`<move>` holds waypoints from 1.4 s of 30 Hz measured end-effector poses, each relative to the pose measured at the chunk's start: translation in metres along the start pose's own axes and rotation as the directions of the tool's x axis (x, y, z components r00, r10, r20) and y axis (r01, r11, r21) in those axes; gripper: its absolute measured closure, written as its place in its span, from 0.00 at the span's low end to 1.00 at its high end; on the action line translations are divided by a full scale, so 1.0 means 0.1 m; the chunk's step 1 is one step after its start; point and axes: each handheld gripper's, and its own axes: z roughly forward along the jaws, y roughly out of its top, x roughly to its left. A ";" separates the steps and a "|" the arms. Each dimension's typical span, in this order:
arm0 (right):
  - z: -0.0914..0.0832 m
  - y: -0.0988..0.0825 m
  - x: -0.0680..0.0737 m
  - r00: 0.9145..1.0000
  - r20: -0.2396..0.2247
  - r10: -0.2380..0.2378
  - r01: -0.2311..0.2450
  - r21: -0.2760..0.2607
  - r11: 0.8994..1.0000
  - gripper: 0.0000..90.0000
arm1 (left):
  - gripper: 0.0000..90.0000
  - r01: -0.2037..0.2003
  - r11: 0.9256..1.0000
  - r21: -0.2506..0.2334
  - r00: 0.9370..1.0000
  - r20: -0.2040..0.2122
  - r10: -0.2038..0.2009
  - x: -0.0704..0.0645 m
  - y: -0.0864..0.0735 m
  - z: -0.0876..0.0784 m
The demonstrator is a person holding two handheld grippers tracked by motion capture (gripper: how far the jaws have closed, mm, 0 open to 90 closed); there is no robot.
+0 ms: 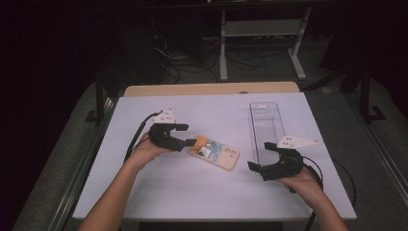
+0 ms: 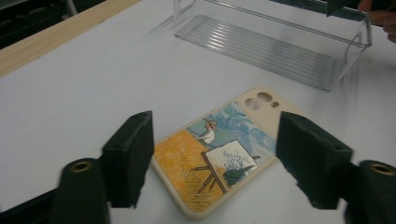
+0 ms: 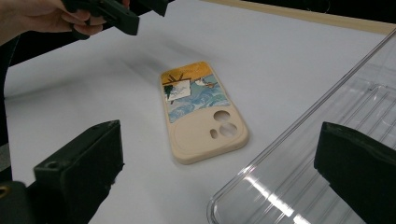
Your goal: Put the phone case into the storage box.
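both hand-held grippers, left (image 1: 186, 134) and right (image 1: 260, 155), gape wide; phone case (image 1: 214, 152) lies flat, camera-cutout end toward clear tray (image 1: 265, 126).

**Phone case between parted jaws**

The left gripper (image 2: 215, 158) holds its black jaws spread wide, one on each side of a cream phone case (image 2: 224, 149) lying flat on the white tabletop (image 2: 84, 88). Beyond the jaws sits a clear plastic tray (image 2: 271, 46); a wooden edge (image 2: 56, 32) runs far left.
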 end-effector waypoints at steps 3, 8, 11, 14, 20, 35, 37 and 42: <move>0.00 0.00 0.00 1.000 -0.001 0.001 -0.001 0.001 1.000 0.01 | 0.45 0.000 1.000 0.012 1.000 -0.007 0.000 0.01 0.02 0.06; 0.00 0.00 0.00 1.000 -0.002 0.001 -0.001 0.001 1.000 0.01 | 0.55 -0.013 0.999 0.046 1.000 -0.025 0.014 0.05 0.04 0.15; 0.00 0.00 0.00 1.000 -0.001 0.001 -0.001 0.001 1.000 0.01 | 0.62 -0.014 0.998 0.060 0.999 -0.031 0.016 0.07 0.06 0.22; 0.00 0.00 0.00 1.000 -0.001 0.000 0.000 0.001 1.000 0.01 | 0.66 -0.015 0.998 0.068 0.999 -0.031 0.017 0.09 0.06 0.26; 0.00 0.00 0.00 1.000 -0.004 0.001 -0.001 0.000 1.000 0.01 | 0.79 -0.009 0.994 0.109 0.999 -0.032 0.013 0.15 0.09 0.41; 0.00 0.00 0.00 1.000 -0.003 -0.003 0.003 0.001 1.000 0.01 | 1.00 0.010 0.975 0.222 0.997 -0.072 0.006 0.29 0.11 0.77; 0.00 0.00 0.00 1.000 -0.003 -0.002 0.002 0.001 1.000 0.01 | 1.00 0.000 0.973 0.232 0.997 -0.078 0.018 0.32 0.10 0.79; 0.00 0.00 0.00 1.000 -0.004 -0.003 0.003 0.001 1.000 0.01 | 1.00 0.002 0.966 0.258 0.996 -0.088 0.022 0.36 0.08 0.87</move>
